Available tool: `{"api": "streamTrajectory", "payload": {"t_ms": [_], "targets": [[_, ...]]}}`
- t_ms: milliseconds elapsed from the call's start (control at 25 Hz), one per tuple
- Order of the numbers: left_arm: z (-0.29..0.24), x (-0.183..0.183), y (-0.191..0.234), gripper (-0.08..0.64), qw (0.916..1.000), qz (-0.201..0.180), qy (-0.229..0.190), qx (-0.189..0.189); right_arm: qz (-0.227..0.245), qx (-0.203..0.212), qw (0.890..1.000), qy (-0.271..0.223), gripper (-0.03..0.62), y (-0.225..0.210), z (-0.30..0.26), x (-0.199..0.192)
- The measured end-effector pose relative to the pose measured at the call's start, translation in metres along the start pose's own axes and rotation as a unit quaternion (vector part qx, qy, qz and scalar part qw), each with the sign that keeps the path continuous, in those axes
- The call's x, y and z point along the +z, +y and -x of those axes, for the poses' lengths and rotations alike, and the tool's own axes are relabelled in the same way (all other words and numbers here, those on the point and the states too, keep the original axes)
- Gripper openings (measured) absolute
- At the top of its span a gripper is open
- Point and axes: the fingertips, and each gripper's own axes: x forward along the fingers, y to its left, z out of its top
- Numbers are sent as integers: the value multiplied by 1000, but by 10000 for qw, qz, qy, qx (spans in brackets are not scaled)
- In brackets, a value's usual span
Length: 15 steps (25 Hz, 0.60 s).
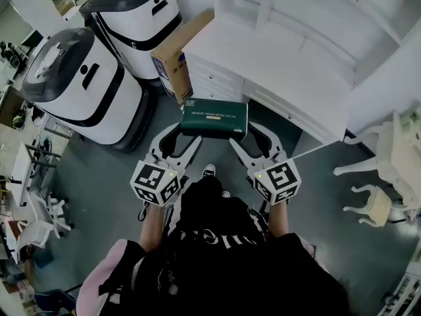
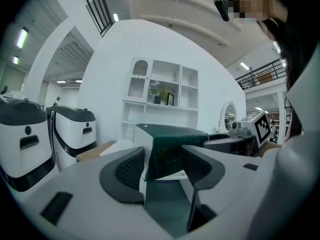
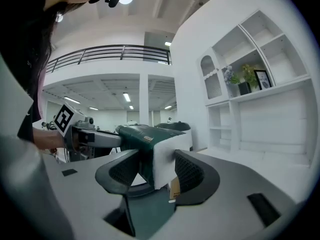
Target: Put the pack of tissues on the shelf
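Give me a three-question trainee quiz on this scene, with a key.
1. True or false: the tissue pack already lies on the shelf unit.
2. Pick one. The left gripper and right gripper: A, both are empty; B, each has its jaws on one end of the pack; C, only the left one holds it.
3. In a word or two: what brown thing stands between the white-and-black machines and the shelf unit?

Key: 1 false, it is held in the air in front of the unit. 2 B. 3 a cardboard box.
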Motion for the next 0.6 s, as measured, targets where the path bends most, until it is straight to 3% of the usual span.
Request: {"api": "streamTrajectory", "payload": {"t_ms": [280, 600], "targets": [[7, -6, 13, 239, 9996, 43, 86, 260, -60, 291, 9996, -9, 245, 5, -17, -2], [-4, -5, 52, 239, 9994, 104, 73, 316, -13, 344, 9994, 83, 245, -1, -58, 2]]}}
